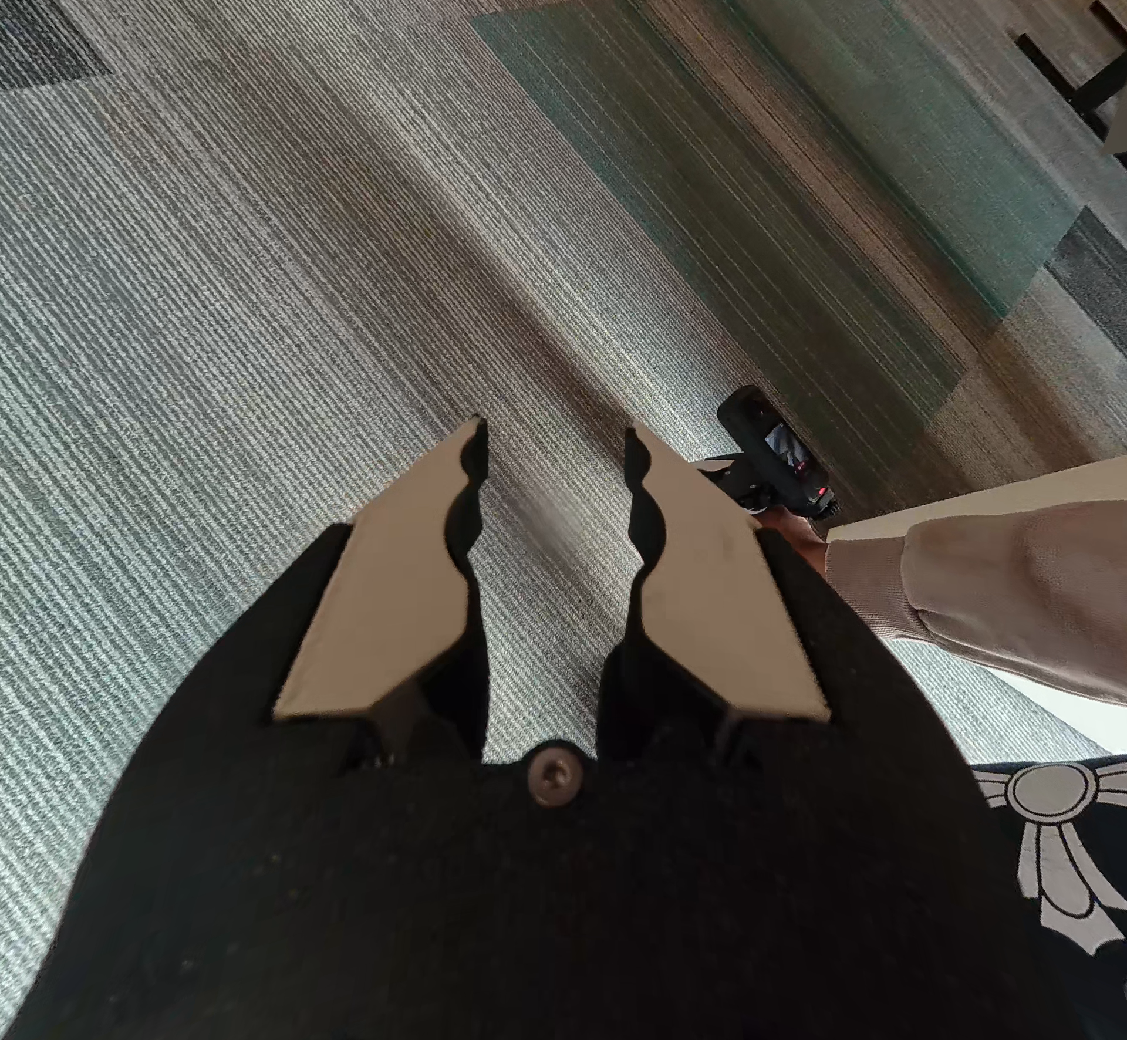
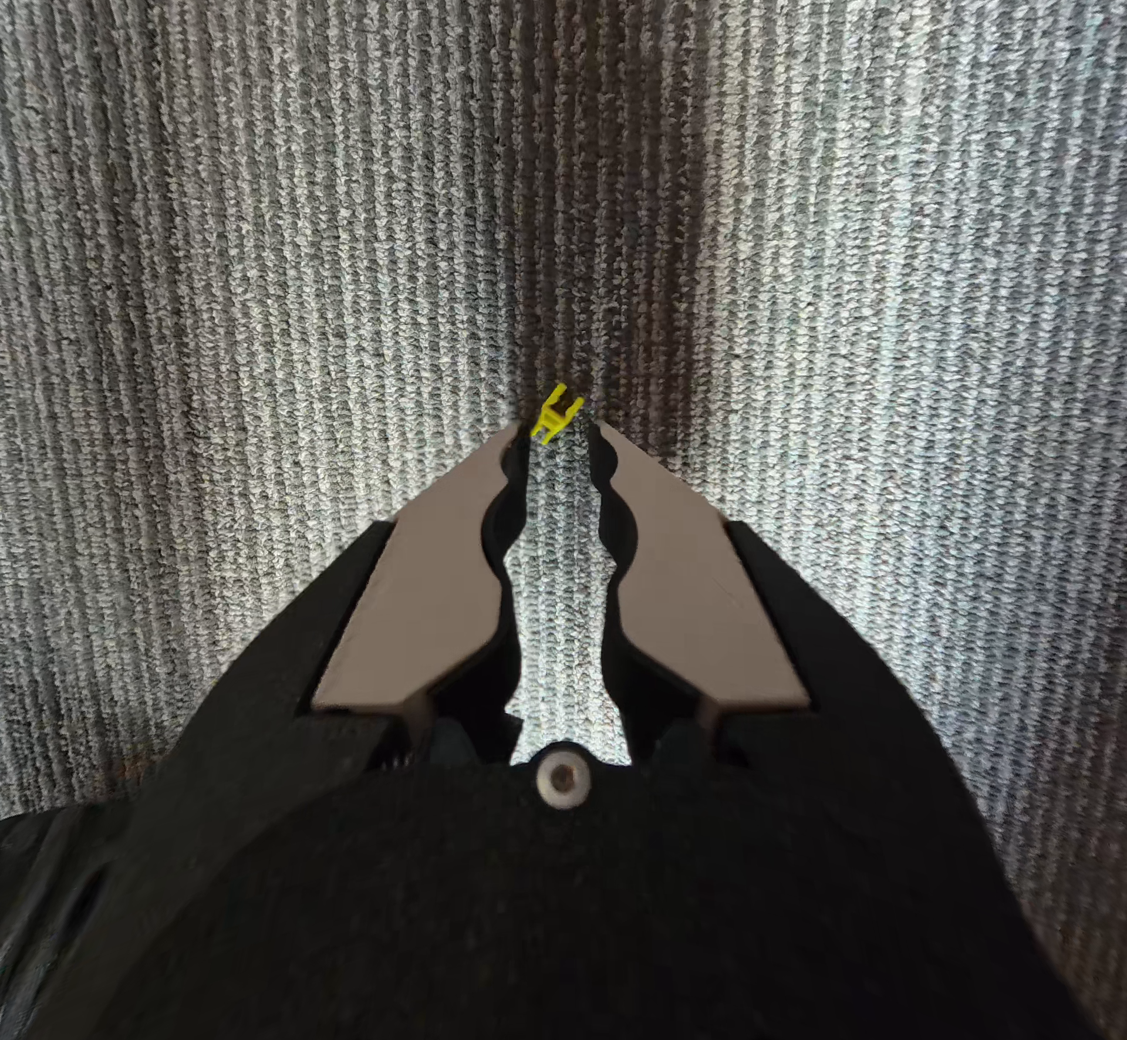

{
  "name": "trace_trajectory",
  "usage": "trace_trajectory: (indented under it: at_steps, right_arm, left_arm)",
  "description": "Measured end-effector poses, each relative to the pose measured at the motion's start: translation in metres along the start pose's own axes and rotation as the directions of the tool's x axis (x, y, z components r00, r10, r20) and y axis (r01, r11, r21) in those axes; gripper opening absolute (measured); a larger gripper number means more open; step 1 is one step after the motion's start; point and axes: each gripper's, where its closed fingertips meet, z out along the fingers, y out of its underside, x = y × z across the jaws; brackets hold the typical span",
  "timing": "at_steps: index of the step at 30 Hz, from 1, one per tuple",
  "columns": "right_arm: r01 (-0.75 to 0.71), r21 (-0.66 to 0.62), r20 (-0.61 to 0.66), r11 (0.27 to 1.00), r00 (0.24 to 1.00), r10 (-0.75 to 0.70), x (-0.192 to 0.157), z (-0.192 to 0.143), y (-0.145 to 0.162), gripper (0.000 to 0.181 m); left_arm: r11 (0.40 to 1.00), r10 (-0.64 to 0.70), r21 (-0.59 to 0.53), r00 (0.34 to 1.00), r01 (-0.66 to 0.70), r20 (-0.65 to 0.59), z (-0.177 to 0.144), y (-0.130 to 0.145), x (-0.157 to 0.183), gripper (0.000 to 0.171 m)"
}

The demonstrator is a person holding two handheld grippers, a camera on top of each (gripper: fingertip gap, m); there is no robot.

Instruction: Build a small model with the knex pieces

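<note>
The small yellow plastic clip point(image 2: 556, 414) lies on the grey ribbed carpet point(image 2: 244, 218), just past the right gripper point(image 2: 556, 431), in line with the gap; its fingers are spread narrowly, holding nothing. Whether they touch the clip is unclear. The left gripper point(image 1: 555, 428) hangs farther from the carpet, fingers spread and empty.

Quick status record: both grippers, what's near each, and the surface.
left gripper: open, holds nothing, above the carpet
right gripper: open, low over the carpet, small yellow plastic piece just past its tips; contact cannot be told
yellow piece: lying on the carpet
also seen: right gripper's camera, beige sleeve
</note>
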Motion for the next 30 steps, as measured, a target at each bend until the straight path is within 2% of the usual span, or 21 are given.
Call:
trace_trajectory:
  at_steps: [3, 8, 11, 14, 17, 20, 22, 25, 27, 30]
  right_arm:
    - [0.004, -0.005, -0.014, 1.0, 1.0, -0.004, 0.004, 0.001, -0.002, 0.004]
    - [-0.004, 0.003, -0.024, 1.0, 1.0, 0.004, 0.008, -0.011, -0.014, 0.004]
    - [-0.012, 0.03, -0.028, 0.999, 1.0, 0.013, 0.005, -0.045, -0.031, 0.004]
    - [-0.029, 0.073, -0.011, 0.997, 0.999, 0.03, -0.006, -0.113, -0.059, 0.004]
    - [-0.035, 0.136, 0.003, 0.99, 0.999, 0.035, -0.021, -0.215, -0.091, 0.004]
    - [-0.037, 0.207, 0.001, 0.978, 0.999, 0.038, -0.039, -0.342, -0.12, 0.004]
    - [-0.064, 0.262, 0.003, 0.963, 0.998, 0.065, -0.055, -0.437, -0.135, 0.004]
    - [-0.094, 0.343, -0.016, 0.935, 0.994, 0.106, -0.078, -0.582, -0.144, 0.004]
    - [-0.104, 0.371, -0.05, 0.923, 0.99, 0.132, -0.092, -0.674, -0.135, 0.004]
    - [-0.172, 0.41, -0.082, 0.896, 0.971, 0.224, -0.108, -0.809, -0.106, 0.004]
  left_arm:
    - [1.0, -0.002, -0.013, 1.0, 0.002, -0.013, 0.0, 0.004, 0.004, 0.045]
    - [0.999, 0.013, -0.031, 0.999, -0.014, -0.032, -0.007, 0.009, 0.01, 0.044]
    - [0.999, 0.026, -0.033, 0.998, -0.027, -0.05, -0.02, -0.005, 0.018, 0.044]
    - [0.999, 0.051, -0.011, 0.995, -0.052, -0.083, -0.042, -0.045, 0.044, 0.044]
    - [0.992, 0.128, 0.035, 0.985, -0.124, -0.119, -0.079, -0.103, 0.084, 0.044]
    - [0.973, 0.229, 0.075, 0.962, -0.22, -0.148, -0.136, -0.159, 0.136, 0.046]
    - [0.953, 0.298, 0.103, 0.939, -0.283, -0.173, -0.179, -0.185, 0.176, 0.046]
    - [0.911, 0.412, 0.14, 0.88, -0.389, -0.236, -0.242, -0.2, 0.241, 0.047]
    - [0.893, 0.45, 0.137, 0.838, -0.429, -0.309, -0.287, -0.196, 0.289, 0.047]
    - [0.856, 0.5, 0.111, 0.754, -0.505, -0.427, -0.361, -0.189, 0.363, 0.05]
